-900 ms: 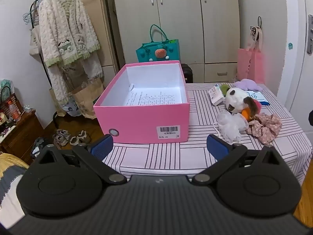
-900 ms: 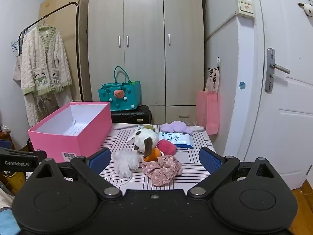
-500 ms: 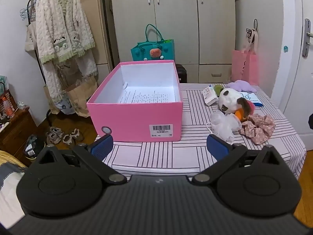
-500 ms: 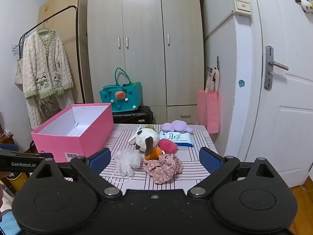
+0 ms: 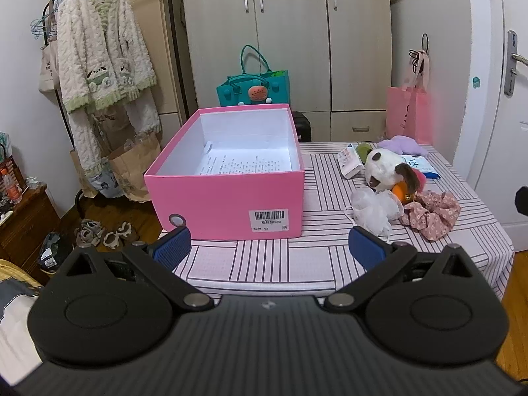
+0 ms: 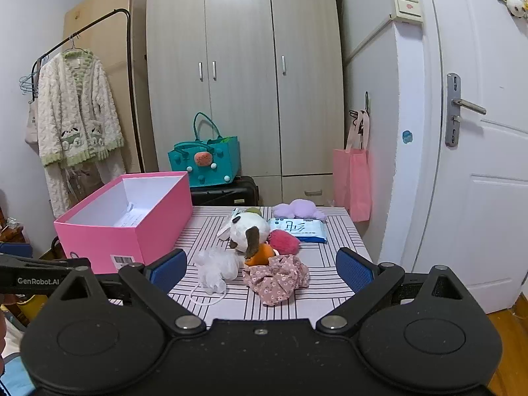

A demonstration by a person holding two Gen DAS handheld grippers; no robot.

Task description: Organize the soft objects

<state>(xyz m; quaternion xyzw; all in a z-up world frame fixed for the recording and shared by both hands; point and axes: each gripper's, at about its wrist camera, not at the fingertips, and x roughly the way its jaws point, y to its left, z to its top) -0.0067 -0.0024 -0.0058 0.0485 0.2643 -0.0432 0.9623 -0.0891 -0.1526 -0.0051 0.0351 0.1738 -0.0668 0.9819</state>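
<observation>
Nothing's sorted yet: pink box (image 5: 227,194) holds only paper, soft stuff (image 5: 396,181) piled at 2 o'clock on bench (image 5: 280,264). Both tools, left tool (image 5: 269,247) & right tool (image 6: 260,267), spread, empty.

pink box (image 5: 227,198) | white-and-brown plush dog (image 6: 247,231) | pink floral scrunchie (image 6: 275,279) | white mesh puff (image 6: 216,265) | pink-striped tablecloth (image 5: 280,264)

Left gripper (image 5: 269,246): jaws spread wide, nothing between the pads, tilted somewhat downward. Right gripper (image 6: 260,269): jaws equally wide, empty, tilted slightly downward.
</observation>
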